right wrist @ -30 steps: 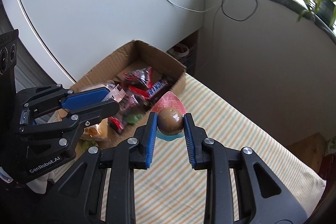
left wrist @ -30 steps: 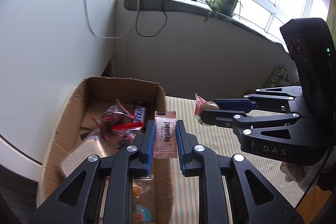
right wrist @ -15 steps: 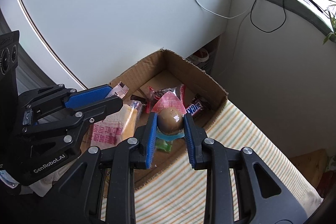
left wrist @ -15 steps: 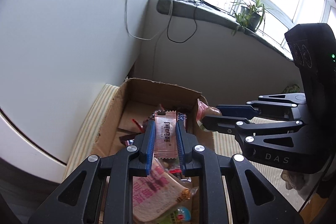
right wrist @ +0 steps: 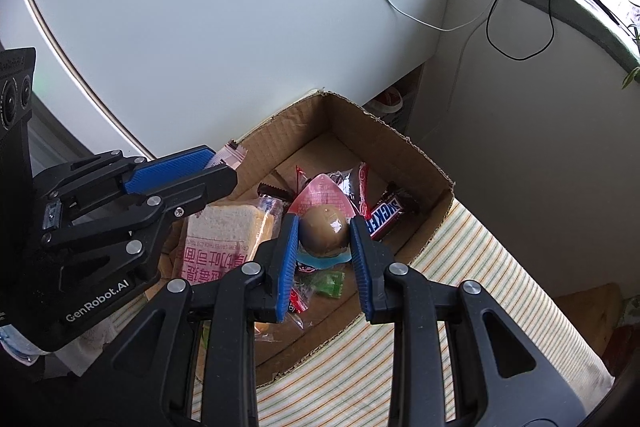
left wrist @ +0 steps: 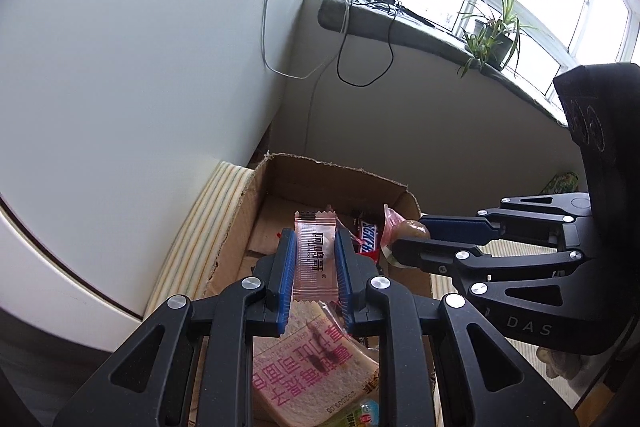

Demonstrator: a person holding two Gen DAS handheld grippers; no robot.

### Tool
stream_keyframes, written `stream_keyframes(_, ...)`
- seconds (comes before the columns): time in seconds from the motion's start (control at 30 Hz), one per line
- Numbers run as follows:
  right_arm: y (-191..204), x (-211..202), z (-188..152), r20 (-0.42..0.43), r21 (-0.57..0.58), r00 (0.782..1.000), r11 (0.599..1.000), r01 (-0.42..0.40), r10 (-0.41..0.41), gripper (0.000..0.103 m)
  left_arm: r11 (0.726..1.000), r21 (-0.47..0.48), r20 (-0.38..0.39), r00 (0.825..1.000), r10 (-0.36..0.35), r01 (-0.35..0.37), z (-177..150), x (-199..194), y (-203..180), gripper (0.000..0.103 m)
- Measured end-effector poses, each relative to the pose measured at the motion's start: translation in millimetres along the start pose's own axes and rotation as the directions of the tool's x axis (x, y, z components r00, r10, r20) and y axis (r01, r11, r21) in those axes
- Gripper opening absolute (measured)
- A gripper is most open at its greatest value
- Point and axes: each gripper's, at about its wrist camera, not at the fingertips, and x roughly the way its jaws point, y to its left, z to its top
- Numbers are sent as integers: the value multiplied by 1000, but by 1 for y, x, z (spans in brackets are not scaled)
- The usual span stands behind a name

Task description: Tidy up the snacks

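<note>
Both grippers poised over the box, each with a snack ready to drop

The left gripper clamps a pink wafer packet and the right gripper pinches a packaged brown egg, both above the open cardboard box on the striped surface; the sandwich pack and Snickers bar already lie inside, so the next move, as I judge it, is to lower slightly and open the jaws over free space

The open brown cardboard box lies below both grippers on the striped cloth surface. In it, the wrapped white bread slice sits left of the Snickers bar, beneath the right gripper.
</note>
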Motion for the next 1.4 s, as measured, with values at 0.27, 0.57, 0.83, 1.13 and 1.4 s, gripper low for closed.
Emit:
stream_keyframes(0.27,0,-4,-1,10,1,1000,1000,8,-8,27,1000,3,10,1000,2,-2,2,-3,-1,18)
stream_keyframes(0.57,1,-5,-2,16,-11,1000,1000,22,-22,51,1000,-5,10,1000,14,-14,5,-4,3,36)
stream_keyframes(0.83,-2,-22,-12,29,18,1000,1000,10,-11,51,999,-4,20,999,32,-32,3,-19,4,41)
stream_keyframes(1.13,-1,-59,-30,77,68,997,998,-11,6,51,999,4,15,999,43,-43,-5,-50,-4,43)
stream_keyframes(1.4,3,-96,-50,132,119,991,993,16,-32,52,996,-31,-9,996,87,-88,-16,-83,-16,55)
